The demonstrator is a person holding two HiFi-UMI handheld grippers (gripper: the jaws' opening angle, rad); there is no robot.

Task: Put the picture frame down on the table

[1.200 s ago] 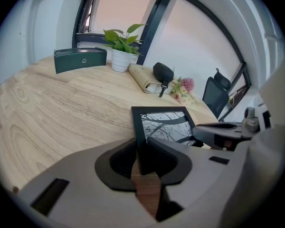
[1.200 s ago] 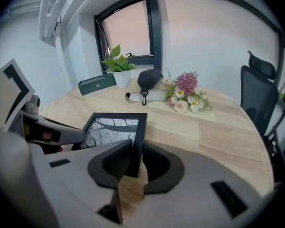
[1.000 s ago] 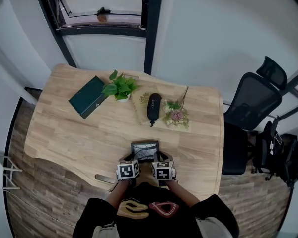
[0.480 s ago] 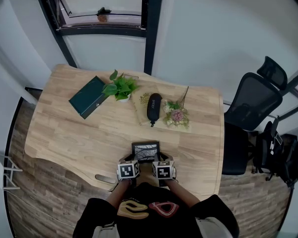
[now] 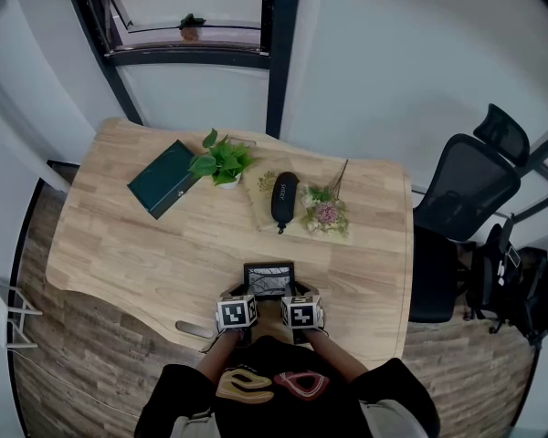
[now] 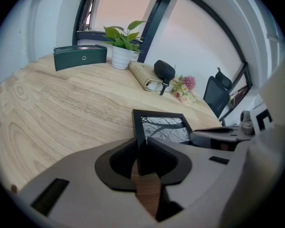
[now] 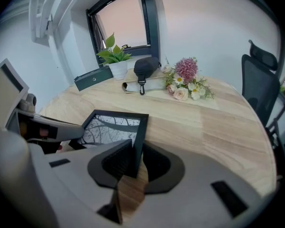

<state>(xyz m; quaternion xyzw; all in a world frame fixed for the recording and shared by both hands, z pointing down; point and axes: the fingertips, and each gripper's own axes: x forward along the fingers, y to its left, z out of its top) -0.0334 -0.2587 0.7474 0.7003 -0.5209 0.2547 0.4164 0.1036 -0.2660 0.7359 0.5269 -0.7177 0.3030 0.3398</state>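
Picture frame (image 5: 268,279) near table (image 5: 137,245) front edge, left gripper (image 6: 142,156) clamped on its left side, right gripper (image 7: 134,161) clamped on its right side.

The picture frame (image 5: 268,279) is black, and its print shows black-and-white bare branches. The counter (image 5: 146,245) is pale wood with wavy grain. Beyond the picture frame are a dark green box (image 5: 163,191), a green-leaved plant (image 5: 221,161) in a white pot, a black pouch (image 5: 282,197) and pink and cream flowers (image 5: 326,213). The left gripper (image 6: 141,158) and right gripper (image 7: 133,163) are grey, with black jaws and black-and-white marker cubes.

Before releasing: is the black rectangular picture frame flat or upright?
Flat, face up: the black rectangular picture frame shows its glass upward, low over the wooden table; contact unclear.
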